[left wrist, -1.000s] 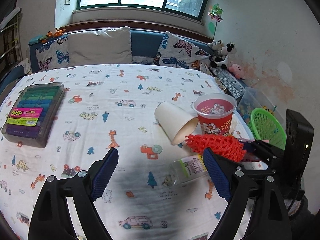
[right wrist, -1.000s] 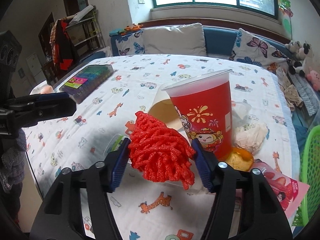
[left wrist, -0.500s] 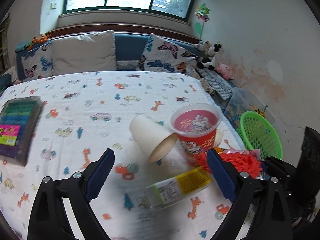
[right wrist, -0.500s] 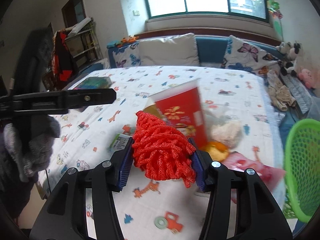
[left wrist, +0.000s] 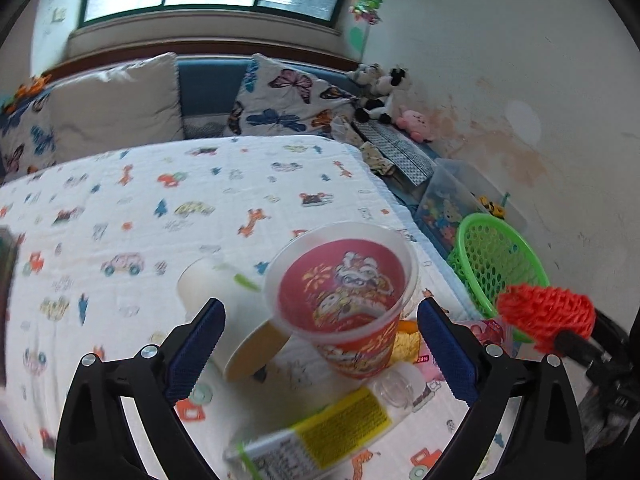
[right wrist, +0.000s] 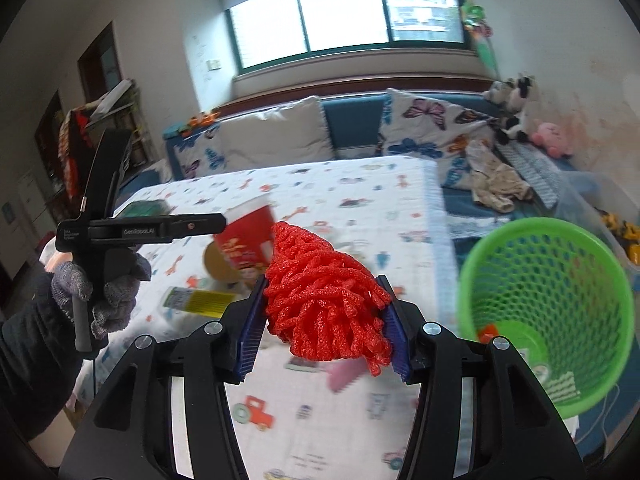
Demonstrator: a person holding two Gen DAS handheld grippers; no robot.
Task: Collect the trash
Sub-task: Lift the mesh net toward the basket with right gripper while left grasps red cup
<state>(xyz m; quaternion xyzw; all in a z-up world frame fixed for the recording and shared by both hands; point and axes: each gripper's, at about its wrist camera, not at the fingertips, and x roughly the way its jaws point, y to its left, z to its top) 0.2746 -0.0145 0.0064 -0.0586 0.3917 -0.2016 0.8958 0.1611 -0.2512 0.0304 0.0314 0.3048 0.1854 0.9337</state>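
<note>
Swung toward one green basket (right wrist: 544,312), the right hand-held gripper (right wrist: 326,326) clamps one red foam net (right wrist: 324,300); the left hand-held gripper (left wrist: 320,344), jaws just widened, brackets two cups (left wrist: 344,300).

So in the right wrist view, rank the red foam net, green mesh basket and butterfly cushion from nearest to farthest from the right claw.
1. Red foam net, clamped in the right claw.
2. Green mesh basket, off to its right, beside the table.
3. Butterfly cushion, far back on the sofa.

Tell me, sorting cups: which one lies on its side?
The plain white paper cup, tipped over with its mouth facing us; the red printed cup beside it stands upright.
</note>
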